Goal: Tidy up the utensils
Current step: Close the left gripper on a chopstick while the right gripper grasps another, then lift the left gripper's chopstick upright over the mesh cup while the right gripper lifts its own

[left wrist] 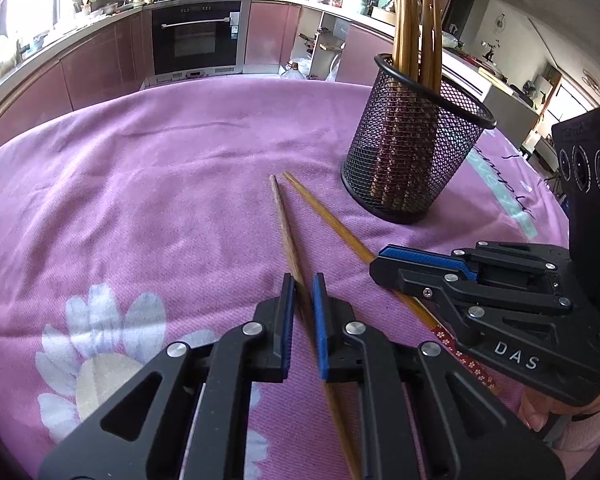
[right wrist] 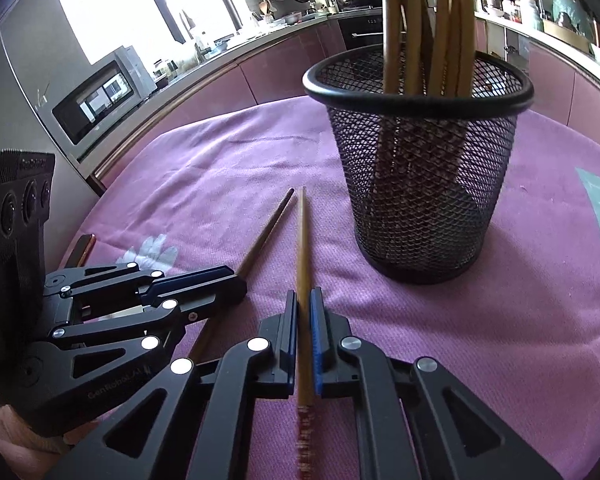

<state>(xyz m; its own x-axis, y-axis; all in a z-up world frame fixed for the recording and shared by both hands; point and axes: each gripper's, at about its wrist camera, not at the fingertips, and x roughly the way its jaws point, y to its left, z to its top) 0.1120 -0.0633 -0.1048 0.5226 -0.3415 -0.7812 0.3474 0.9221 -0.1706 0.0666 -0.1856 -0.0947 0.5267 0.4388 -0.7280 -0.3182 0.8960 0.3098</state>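
Behind mesh holder (left wrist: 412,152), chopstick (left wrist: 410,136) bottoms blur

- A kitchen; pink-fronted base cabinets (left wrist: 100,64) run along the far wall under a cluttered countertop (right wrist: 236,46)
- A black built-in oven (left wrist: 198,38) sits between the cabinets; a second appliance is stacked above it
- A steel microwave (right wrist: 100,100) stands at the left
- A bright window (right wrist: 112,4) floods the room with daylight
- A pink floral tablecloth (left wrist: 140,184) covers the table
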